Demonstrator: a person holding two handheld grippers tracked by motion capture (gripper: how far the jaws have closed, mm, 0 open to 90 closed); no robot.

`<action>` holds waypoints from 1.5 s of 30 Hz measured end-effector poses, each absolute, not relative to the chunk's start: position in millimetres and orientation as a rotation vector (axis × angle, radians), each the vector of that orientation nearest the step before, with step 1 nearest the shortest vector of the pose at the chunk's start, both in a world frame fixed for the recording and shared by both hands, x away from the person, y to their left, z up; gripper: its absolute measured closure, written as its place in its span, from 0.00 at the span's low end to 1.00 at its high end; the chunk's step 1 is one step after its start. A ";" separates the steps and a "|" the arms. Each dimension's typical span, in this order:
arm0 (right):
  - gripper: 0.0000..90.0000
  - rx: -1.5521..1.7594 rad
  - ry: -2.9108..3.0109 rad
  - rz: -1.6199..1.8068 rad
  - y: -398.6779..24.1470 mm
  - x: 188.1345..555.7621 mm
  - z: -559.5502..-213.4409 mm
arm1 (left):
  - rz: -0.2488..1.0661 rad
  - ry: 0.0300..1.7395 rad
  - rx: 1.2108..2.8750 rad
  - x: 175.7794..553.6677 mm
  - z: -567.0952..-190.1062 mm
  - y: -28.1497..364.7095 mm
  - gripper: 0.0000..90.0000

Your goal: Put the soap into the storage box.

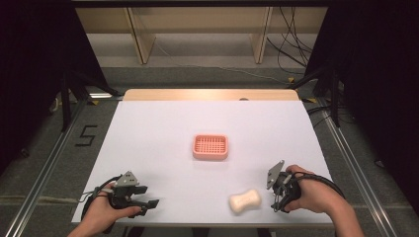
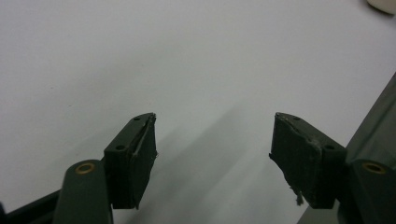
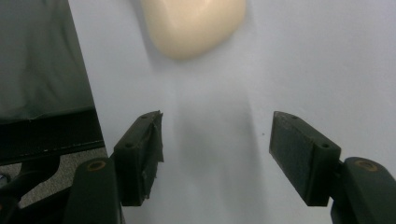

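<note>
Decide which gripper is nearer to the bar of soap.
Right. The right gripper sits just beside the soap, jaws open, apart from it; the left gripper is far across the table.

We saw a cream bar of soap (image 1: 245,200), smooth, rounded and pinched slightly at its middle, lying flat on the white table (image 1: 163,123) close to the near edge, toward the near right corner. Its long axis ran roughly along that edge, the right end tipped a little farther away. It rested untouched on the tabletop.
</note>
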State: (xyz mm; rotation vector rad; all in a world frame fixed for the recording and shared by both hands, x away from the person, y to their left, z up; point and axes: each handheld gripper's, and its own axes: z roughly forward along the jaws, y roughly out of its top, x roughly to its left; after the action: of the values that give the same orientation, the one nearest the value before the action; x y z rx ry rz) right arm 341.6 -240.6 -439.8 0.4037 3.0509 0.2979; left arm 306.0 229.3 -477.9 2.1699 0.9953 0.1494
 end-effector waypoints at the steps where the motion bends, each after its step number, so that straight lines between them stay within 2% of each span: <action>1: 0.38 0.385 3.036 0.301 -239.2 342.4 -439.2 | 0.159 0.994 2.169 305.8 -477.5 228.9 0.34; 45: 0.35 0.075 3.099 0.157 -183.1 352.1 -437.6 | 0.161 0.981 2.162 305.0 -475.6 229.2 0.34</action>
State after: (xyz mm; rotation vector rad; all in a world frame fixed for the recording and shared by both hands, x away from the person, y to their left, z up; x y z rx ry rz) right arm 352.1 -183.1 -437.6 0.0754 3.0991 0.1570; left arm 305.0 229.2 -475.6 2.1620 0.9805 0.1613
